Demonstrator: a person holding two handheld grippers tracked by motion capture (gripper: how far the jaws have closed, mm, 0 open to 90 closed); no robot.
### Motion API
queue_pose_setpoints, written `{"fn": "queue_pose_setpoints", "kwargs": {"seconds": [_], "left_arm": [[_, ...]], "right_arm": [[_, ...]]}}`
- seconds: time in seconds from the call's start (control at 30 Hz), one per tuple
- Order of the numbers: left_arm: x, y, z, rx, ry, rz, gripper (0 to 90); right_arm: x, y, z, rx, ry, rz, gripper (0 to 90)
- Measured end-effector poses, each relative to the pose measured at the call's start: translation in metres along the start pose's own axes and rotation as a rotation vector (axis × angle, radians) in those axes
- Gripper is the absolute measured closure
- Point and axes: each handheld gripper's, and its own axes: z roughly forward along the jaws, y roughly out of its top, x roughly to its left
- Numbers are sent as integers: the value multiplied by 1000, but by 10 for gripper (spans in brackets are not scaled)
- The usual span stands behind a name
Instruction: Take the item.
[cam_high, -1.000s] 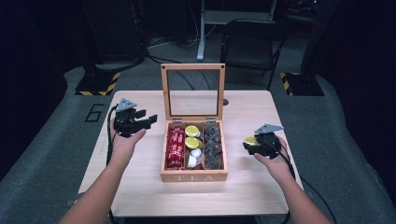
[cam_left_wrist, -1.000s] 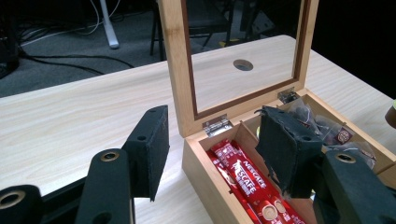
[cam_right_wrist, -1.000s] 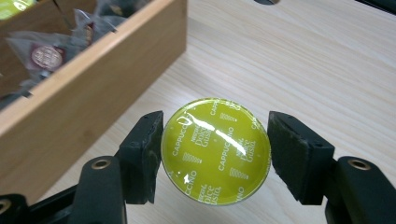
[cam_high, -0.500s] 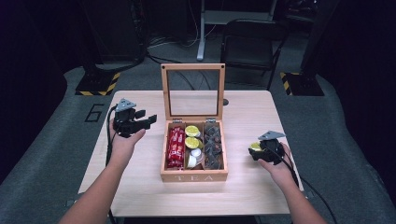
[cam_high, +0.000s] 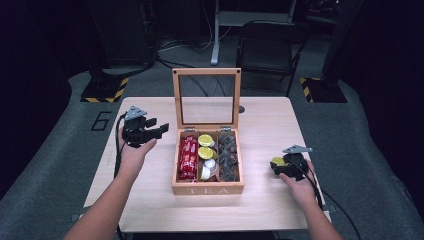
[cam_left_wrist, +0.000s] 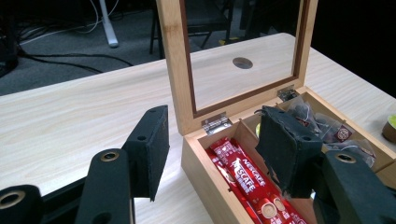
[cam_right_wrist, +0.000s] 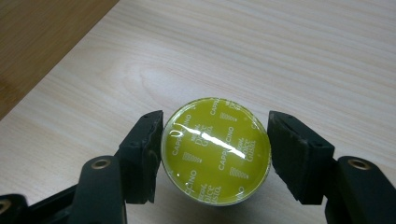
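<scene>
The right gripper pinches a coffee capsule between its two black jaws, low over the bare table to the right of the tea box. The capsule is round, with a glossy yellow-green foil lid printed with white "cappuccino" lettering and a streak of glare across it. The left gripper hangs with its jaws spread and empty at the box's left rear corner, above red sachets.
</scene>
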Motion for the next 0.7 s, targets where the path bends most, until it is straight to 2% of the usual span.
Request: {"fn": "queue_pose_setpoints", "kwargs": {"seconds": [0.2, 0.3, 0.4, 0.53, 0.7], "left_arm": [[0, 0, 0, 3, -2, -1, 433], [0, 0, 0, 4, -3, -1, 433], [0, 0, 0, 5, -4, -1, 432], [2, 0, -1, 3, 1, -5, 432], [1, 0, -1, 3, 0, -3, 432]], "right_arm": [[-1, -1, 1, -14, -5, 3, 366], [0, -2, 3, 2, -7, 3, 357], [1, -3, 6, 29, 2, 5, 304], [2, -2, 6, 13, -16, 10, 272], [2, 4, 2, 17, -4, 6, 246]]}}
